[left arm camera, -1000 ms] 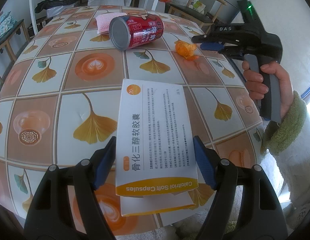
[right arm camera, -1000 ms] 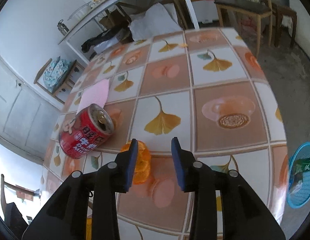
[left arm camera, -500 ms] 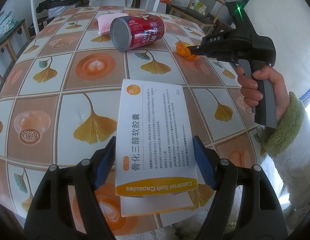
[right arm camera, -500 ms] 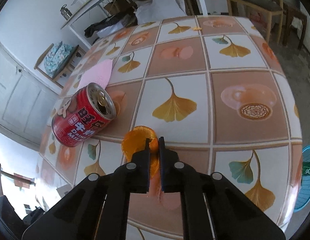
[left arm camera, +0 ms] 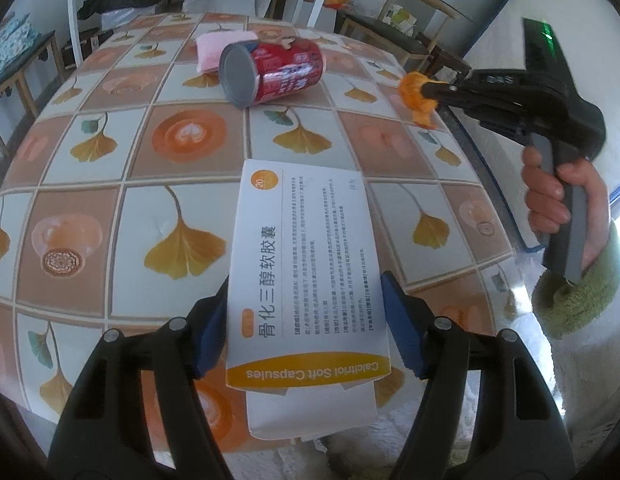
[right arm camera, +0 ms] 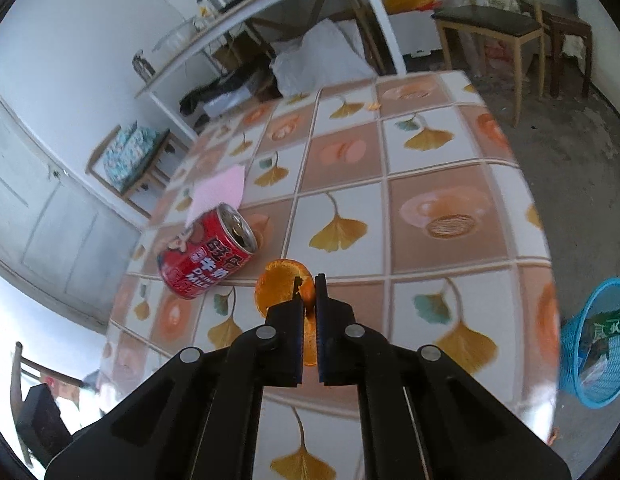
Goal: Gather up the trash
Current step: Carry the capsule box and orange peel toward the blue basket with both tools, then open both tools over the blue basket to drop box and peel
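My left gripper [left arm camera: 304, 320] is shut on a white and orange medicine box [left arm camera: 306, 264], held just above the near edge of the table. My right gripper [right arm camera: 308, 292] is shut on an orange peel [right arm camera: 280, 286] and holds it lifted above the tabletop; the peel [left arm camera: 416, 92] and gripper also show at the right in the left wrist view. A red drink can [left arm camera: 272, 70] lies on its side at the far part of the table, also in the right wrist view [right arm camera: 206, 250]. A pink paper [right arm camera: 220, 192] lies behind the can.
The table has a tiled ginkgo-leaf cloth [left arm camera: 182, 248]. A blue trash basket [right arm camera: 598, 340] with some waste in it stands on the floor at the right of the table. Chairs [right arm camera: 494, 28] and a white shelf stand beyond the far edge.
My right gripper closed on the orange peel and lifted it off the table. My left gripper kept holding the medicine box almost still.
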Tool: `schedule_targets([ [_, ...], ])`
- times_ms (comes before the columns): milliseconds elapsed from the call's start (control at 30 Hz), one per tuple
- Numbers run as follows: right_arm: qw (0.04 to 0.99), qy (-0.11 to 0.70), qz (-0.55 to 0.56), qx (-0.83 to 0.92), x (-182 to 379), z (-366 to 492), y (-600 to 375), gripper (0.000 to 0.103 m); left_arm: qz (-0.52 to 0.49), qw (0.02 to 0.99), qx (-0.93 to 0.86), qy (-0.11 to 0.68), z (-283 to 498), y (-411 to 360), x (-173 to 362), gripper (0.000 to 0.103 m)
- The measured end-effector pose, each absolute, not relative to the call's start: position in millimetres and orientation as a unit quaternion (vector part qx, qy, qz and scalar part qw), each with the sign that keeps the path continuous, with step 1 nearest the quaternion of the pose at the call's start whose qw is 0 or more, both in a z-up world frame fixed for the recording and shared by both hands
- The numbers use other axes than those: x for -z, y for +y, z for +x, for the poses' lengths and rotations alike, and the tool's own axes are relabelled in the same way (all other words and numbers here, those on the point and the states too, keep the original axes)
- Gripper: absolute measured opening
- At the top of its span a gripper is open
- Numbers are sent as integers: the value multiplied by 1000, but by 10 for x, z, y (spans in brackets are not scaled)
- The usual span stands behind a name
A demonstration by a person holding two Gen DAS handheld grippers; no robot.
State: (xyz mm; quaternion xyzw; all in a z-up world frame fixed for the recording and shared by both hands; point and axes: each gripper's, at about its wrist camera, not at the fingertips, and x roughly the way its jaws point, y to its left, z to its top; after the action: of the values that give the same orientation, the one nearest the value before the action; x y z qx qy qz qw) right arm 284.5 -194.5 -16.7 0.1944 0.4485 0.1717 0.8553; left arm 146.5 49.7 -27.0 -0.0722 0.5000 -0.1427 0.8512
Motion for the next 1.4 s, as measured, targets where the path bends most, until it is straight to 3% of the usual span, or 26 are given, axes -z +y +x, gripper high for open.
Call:
schedule_targets([
  [467, 890, 333, 311, 16, -182, 1284, -4177, 5, -13, 845, 277, 457, 1485, -685, -414, 66],
  [633, 869, 325, 355, 113, 131, 575, -4935, 5, 16, 814, 351, 462, 1652, -1546, -520, 66],
  [800, 832, 347, 402, 161, 656, 183, -5361, 5, 21, 761, 394, 515, 1903, -2393, -295, 66],
  [1067, 790, 374, 453, 173, 1355, 350, -5678, 5, 55, 716, 396, 573, 2264, -3639, 165, 67],
  [1167, 778, 374, 471, 181, 1565, 582, -5858, 6, 64, 711, 402, 573, 2446, -4157, 209, 73],
  [1200, 773, 375, 475, 190, 1702, 713, -5967, 7, 65, 712, 399, 574, 2542, -4304, 238, 80],
  [1267, 765, 383, 480, 193, 1964, 914, -6110, 19, 66, 725, 387, 566, 2662, -4472, 278, 85],
  [1300, 760, 389, 482, 197, 2084, 975, -6172, 34, 63, 732, 380, 562, 2697, -4492, 289, 85],
  [1400, 740, 411, 481, 226, 2454, 1078, -6253, 36, 22, 748, 367, 553, 2727, -4315, 260, 85],
])
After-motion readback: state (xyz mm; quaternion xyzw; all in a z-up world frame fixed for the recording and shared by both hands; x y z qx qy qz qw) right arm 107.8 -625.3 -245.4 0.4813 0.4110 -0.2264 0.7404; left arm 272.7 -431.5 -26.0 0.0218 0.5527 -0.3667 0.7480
